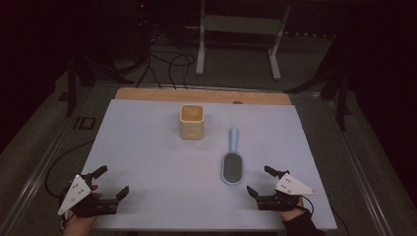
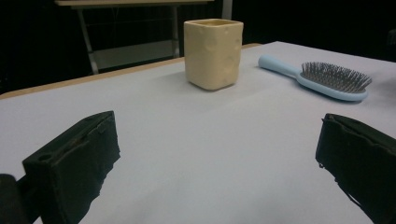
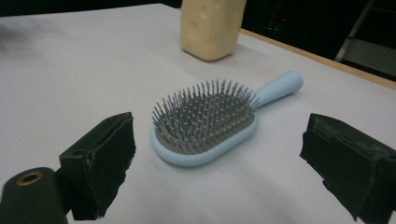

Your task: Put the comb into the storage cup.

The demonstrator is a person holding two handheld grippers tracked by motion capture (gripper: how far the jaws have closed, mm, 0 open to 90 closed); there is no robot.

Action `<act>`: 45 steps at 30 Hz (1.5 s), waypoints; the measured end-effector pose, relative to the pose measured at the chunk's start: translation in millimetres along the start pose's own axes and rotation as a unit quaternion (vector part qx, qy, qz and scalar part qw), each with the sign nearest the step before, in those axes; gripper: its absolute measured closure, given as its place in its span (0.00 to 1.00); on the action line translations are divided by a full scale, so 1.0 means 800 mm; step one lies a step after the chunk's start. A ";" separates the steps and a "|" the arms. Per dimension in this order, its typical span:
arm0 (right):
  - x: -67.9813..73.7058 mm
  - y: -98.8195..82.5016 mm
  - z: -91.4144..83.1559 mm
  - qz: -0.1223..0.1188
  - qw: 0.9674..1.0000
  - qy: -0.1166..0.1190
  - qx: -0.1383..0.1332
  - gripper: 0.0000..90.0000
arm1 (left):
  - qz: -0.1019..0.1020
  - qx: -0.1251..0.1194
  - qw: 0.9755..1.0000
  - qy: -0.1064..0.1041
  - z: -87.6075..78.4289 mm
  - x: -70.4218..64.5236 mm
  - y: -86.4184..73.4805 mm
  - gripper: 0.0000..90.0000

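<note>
White sheet (image 1: 162, 162) over a wooden table (image 1: 147, 93) in a dark room — both grippers (image 1: 110, 183) (image 1: 259, 181) spread, empty.

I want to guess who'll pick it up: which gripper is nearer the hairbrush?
Right. The right gripper sits just beside the hairbrush head; the left gripper is far across the table.

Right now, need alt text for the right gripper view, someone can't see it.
A light blue hairbrush lies bristles up on a white table cover, just ahead of the open right gripper. Its handle points away toward a cream square cup standing behind it.
</note>
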State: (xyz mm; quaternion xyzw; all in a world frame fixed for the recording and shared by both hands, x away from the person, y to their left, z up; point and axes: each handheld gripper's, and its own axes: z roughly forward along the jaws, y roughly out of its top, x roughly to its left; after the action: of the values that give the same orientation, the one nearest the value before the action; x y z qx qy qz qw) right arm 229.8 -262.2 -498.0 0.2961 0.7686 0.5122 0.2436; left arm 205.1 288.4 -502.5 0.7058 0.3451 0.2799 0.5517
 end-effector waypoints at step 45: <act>0.014 0.038 0.001 -0.034 0.994 0.101 0.031 0.11 | 0.002 -0.009 1.000 -0.006 0.001 -0.003 0.002 0.00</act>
State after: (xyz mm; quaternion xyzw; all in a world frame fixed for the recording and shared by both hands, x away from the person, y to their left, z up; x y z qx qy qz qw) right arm 228.1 -244.8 -471.0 0.2238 0.8142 0.5070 0.1733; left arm 204.5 285.6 -501.3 0.7034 0.3377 0.2799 0.5593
